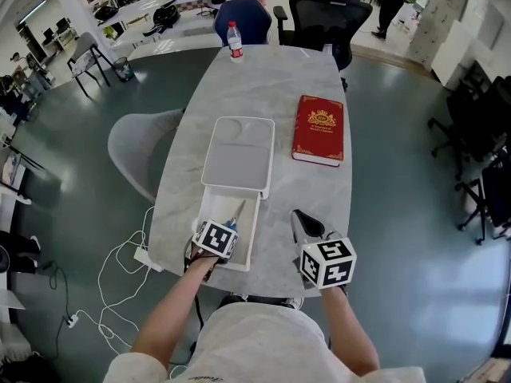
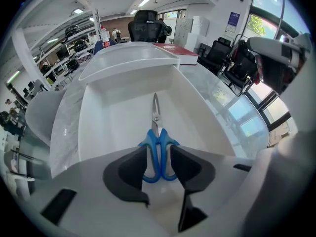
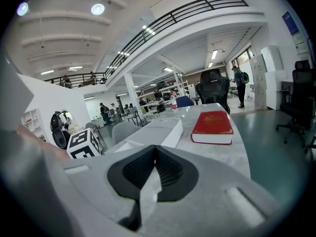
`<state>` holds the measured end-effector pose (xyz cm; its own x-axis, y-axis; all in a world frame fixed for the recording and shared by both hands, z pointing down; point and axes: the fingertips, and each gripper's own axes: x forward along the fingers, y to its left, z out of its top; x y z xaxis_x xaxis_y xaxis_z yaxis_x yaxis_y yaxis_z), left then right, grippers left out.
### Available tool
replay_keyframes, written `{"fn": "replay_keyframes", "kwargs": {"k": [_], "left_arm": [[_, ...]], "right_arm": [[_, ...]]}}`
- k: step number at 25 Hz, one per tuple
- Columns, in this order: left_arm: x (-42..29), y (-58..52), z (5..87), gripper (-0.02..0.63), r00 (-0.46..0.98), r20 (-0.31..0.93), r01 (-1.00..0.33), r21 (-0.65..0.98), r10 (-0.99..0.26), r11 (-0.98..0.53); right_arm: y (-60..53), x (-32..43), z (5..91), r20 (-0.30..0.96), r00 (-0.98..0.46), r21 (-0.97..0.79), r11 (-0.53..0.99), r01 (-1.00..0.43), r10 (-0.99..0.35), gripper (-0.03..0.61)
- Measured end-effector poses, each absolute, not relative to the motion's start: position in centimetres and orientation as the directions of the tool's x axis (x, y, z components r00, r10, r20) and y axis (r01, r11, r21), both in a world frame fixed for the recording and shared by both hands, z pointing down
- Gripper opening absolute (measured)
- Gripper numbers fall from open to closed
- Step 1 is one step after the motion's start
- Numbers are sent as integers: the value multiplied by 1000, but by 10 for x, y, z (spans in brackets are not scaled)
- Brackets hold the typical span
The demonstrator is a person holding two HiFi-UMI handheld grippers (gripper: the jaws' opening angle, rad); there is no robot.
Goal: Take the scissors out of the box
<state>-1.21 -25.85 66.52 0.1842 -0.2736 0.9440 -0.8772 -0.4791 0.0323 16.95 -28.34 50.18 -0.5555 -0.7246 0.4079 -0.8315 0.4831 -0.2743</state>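
The blue-handled scissors [image 2: 158,152] lie flat on the floor of the open white box [image 2: 197,100], blades pointing away from me. My left gripper [image 2: 158,154] points steeply down into the box, and its dark pads sit against the outer sides of the two handle loops. In the head view the scissors [image 1: 236,214] stick out past the left gripper [image 1: 227,231] at the near end of the box [image 1: 250,242]. My right gripper [image 1: 302,223] hovers over the table to the right of the box. Its pads [image 3: 170,169] are shut together with nothing between them.
The box's white lid [image 1: 238,152] lies just beyond the box. A red book [image 1: 319,130] sits to the right, and a water bottle [image 1: 234,41] stands at the table's far end. A grey chair [image 1: 140,146] stands on the left, and white cables [image 1: 120,274] trail on the floor.
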Motion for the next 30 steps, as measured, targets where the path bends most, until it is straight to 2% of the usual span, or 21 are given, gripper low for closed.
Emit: {"fn": "replay_keyframes", "kwargs": {"k": [6, 9, 30], "left_arm": [[-13, -260, 666, 146, 188, 949, -872, 41, -255, -487], [-14, -256, 668, 92, 210, 949, -881, 80, -235, -466], [-17, -250, 646, 83, 259, 907, -885, 85, -332, -459]], "right_arm": [[-282, 165, 505, 412, -555, -275, 482, -832, -722, 5], [-281, 165, 502, 413, -552, -274, 479, -834, -725, 5], [-268, 162, 497, 403, -556, -275, 483, -831, -727, 5]]}}
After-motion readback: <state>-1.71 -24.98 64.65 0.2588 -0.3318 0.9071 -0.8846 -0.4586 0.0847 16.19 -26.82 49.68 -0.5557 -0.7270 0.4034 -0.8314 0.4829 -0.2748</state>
